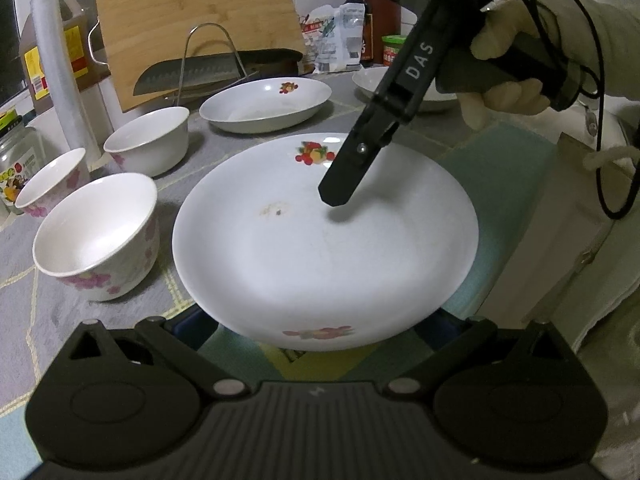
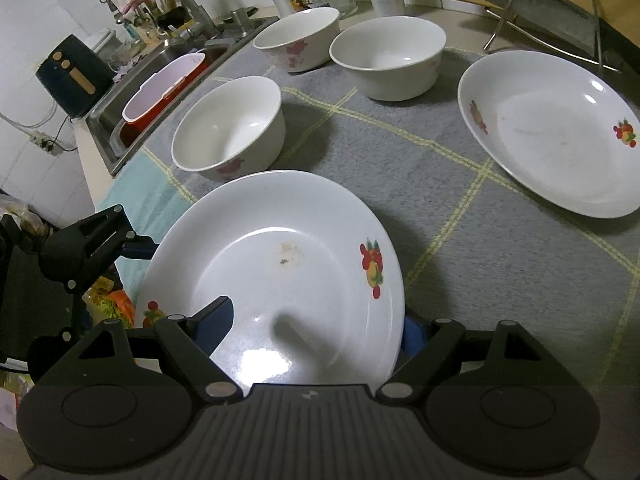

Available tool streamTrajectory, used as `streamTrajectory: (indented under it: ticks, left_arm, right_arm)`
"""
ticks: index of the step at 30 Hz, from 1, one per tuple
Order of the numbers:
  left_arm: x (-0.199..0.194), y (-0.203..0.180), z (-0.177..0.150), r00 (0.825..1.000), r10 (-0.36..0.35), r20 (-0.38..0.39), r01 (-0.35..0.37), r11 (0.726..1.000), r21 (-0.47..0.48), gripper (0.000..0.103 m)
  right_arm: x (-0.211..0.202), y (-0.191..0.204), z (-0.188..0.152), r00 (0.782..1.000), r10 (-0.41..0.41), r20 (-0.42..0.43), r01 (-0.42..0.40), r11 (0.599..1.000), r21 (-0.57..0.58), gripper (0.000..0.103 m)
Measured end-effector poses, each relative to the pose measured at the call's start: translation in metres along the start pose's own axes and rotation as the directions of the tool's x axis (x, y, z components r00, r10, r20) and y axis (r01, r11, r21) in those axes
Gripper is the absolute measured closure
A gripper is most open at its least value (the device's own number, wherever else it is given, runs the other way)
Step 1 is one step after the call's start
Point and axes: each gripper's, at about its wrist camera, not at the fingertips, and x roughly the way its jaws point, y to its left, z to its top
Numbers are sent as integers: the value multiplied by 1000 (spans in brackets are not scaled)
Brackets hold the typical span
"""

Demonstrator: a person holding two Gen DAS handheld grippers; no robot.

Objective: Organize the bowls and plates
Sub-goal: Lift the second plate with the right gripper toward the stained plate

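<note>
The fruit-patterned plate (image 1: 326,240) is lifted above the grey checked mat (image 2: 460,208), tilted. The left gripper (image 1: 316,334) straddles its near rim, jaws spread; actual contact cannot be told. The right gripper (image 2: 316,332) straddles the opposite edge, spread likewise. Three bowls (image 2: 230,128) stand beyond.

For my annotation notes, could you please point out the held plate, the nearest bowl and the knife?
held plate (image 2: 280,276), right wrist view, its centre.
nearest bowl (image 2: 224,132), right wrist view, inner wall.
knife (image 1: 192,72), left wrist view, blade.
</note>
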Motion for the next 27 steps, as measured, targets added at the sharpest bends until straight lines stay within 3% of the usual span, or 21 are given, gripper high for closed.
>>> streamTrajectory:
  ticks: [27]
  left_arm:
    - [43,-48,76,999,-30,38,28,999,32,1]
  right_arm:
    - [-83,-72,-28,996,-34,82,34,999,2,15]
